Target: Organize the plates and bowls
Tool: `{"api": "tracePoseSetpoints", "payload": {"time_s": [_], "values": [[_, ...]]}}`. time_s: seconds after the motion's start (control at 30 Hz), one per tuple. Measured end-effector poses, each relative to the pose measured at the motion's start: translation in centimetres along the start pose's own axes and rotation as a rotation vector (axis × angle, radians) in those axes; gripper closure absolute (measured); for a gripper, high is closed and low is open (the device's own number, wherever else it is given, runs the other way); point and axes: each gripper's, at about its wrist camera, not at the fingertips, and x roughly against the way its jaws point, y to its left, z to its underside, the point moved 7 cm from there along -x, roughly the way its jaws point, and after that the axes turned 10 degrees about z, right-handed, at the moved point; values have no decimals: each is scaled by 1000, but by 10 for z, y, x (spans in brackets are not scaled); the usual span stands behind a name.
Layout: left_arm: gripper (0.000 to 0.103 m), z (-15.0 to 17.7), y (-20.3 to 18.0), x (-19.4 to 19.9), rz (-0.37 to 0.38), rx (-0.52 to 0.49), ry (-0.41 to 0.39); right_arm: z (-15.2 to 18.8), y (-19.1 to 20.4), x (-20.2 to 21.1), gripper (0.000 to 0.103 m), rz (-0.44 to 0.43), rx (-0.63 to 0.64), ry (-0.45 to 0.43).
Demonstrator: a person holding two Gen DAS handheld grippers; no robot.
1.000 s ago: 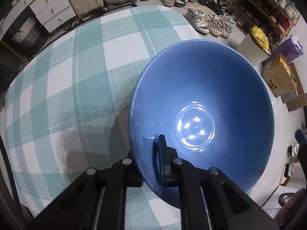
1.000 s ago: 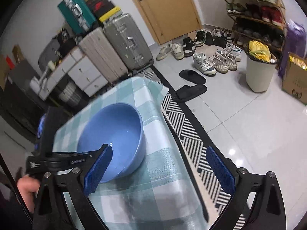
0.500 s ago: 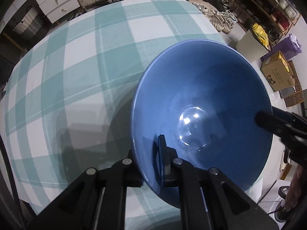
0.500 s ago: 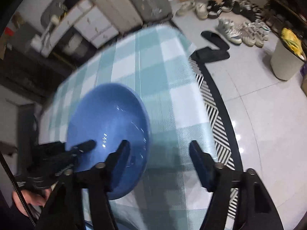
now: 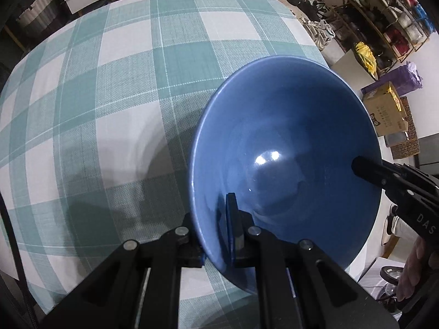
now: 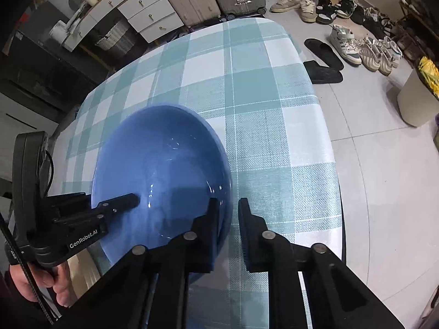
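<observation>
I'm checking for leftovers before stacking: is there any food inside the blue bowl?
No, the blue bowl shows only its glossy bare interior with light reflections in the left wrist view.

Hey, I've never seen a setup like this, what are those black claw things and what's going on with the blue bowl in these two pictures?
No robot here: a person holds two hand-held grippers, each with a wide-angle camera looking along its fingers. One picture is from the left gripper, the other from the right gripper. Each one also shows up in the other's picture.

On the table, covered by a teal and white checked cloth, there is one blue bowl. The left jaws are closed on its near rim, one finger inside and one outside. The right jaws straddle the opposite rim with a gap still showing, so they look not fully closed. Whether the bowl rests on the cloth or is lifted, I cannot tell.
</observation>
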Motion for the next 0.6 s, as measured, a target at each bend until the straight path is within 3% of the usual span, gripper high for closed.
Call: {"api": "tracePoseSetpoints", "payload": {"time_s": [0.07,0.6], "values": [[94,0,0,0,2,-2,-2,1,2,1,95,9,1,-3],[94,-6,-7,12,1,-9,-19,3,1,20,97,26,-10,-25]]}}
